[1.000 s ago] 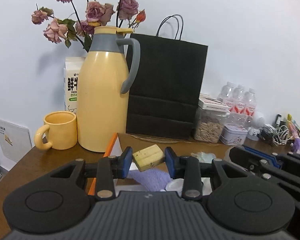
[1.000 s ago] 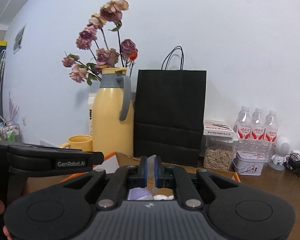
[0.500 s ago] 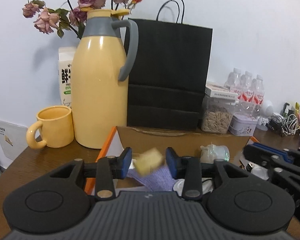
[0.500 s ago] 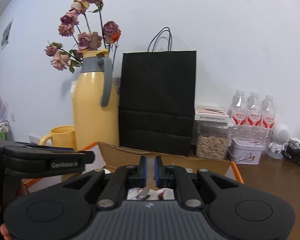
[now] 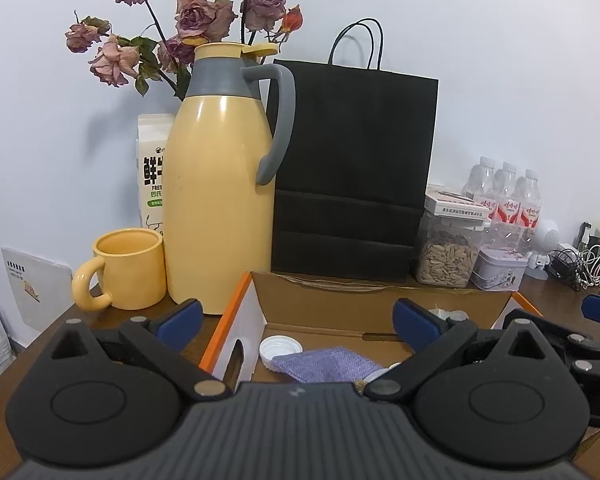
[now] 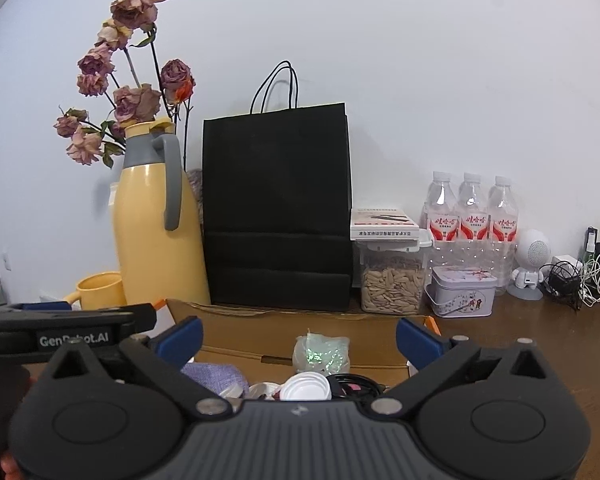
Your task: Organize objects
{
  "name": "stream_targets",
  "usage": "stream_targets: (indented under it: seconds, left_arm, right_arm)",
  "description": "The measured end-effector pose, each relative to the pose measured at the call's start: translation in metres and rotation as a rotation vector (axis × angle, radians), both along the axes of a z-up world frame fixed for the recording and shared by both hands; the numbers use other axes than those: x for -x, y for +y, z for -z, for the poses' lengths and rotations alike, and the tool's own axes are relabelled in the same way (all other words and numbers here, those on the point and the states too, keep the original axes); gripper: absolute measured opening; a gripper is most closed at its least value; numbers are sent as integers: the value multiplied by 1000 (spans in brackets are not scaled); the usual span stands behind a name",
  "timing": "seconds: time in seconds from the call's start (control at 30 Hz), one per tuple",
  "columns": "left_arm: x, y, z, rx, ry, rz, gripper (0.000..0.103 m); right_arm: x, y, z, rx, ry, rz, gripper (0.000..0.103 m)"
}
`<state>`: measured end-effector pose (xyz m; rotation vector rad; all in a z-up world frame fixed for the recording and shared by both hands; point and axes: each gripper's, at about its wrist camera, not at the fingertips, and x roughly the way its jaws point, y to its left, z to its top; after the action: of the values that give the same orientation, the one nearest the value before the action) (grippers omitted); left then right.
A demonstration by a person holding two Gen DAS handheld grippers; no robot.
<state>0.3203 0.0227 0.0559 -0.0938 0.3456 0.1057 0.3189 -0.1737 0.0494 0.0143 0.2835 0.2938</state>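
Left wrist view: left tool is opening, sponge block gone from between its jaws, presumably dropped into the cardboard box. Right tool also opening, empty.

Each black claw has blue fingertips, silver screws and a ribbed grey housing.

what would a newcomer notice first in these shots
The tall yellow thermos with its grey handle stands left of the big black paper bag against the wall, dried roses rising behind it. In front lies an open cardboard box of small items.
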Motion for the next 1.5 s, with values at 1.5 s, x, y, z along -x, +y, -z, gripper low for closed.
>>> stream_targets:
  seconds: [1.5]
  left_arm:
    - [195, -3, 17, -55, 189, 16, 103]
  right_arm:
    - [164, -39, 22, 55, 222, 15, 103]
